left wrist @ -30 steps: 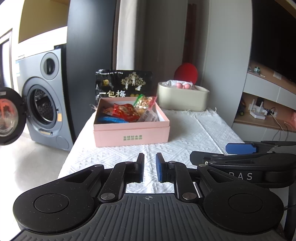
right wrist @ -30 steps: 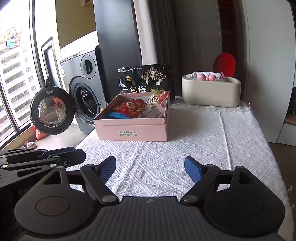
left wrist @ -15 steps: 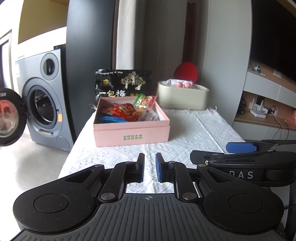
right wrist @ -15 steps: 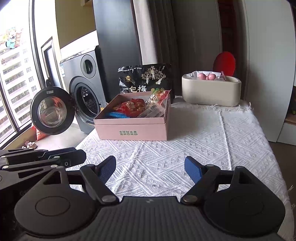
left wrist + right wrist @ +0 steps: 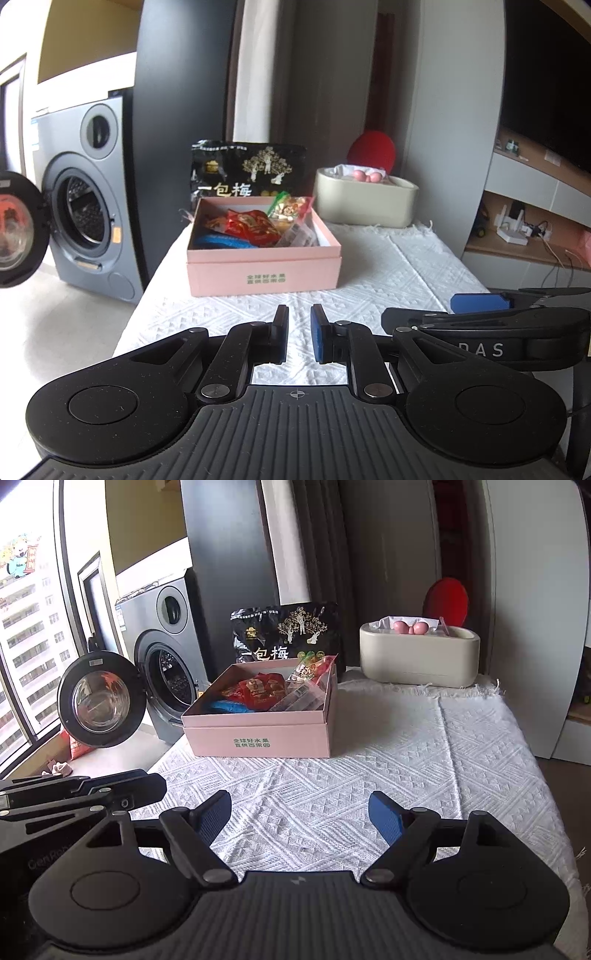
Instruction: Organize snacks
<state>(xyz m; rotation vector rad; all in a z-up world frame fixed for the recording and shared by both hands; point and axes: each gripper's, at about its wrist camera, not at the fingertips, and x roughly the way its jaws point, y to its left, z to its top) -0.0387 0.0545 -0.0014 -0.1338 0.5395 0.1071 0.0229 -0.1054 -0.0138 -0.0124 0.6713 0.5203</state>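
Left wrist view: left tool [image 5: 299, 338] low over the near end of the surface [image 5: 388, 273], jaws drawn almost together with only a thin slit between the blue pads, nothing in it. Right tool [image 5: 300, 816] level beside it, jaws spread wide, also empty.

Ahead, well apart from both tools: pink box [image 5: 266, 734], lid off, resting on the white woven cloth [image 5: 424, 775]. Snack packets [image 5: 264, 688] lie inside it, red, blue and clear wrappers heaped loosely, a few tips poking above the rim. Large black snack bag [image 5: 286, 633] stands upright just behind the box. Cream tub [image 5: 419, 657] sits apart at the far right corner.

Step in hand: not settled. Packets in the box and both tools empty fits a sort already finished, or one about to draw packets out. No call on the next move.

Room: broad bare cloth between tools and box, a clear straight approach. Box sits close to the surface's left edge, with floor and an open washing-machine door [image 5: 98, 698] below. Right edge drops off near the tub; cloth fringe hangs there.
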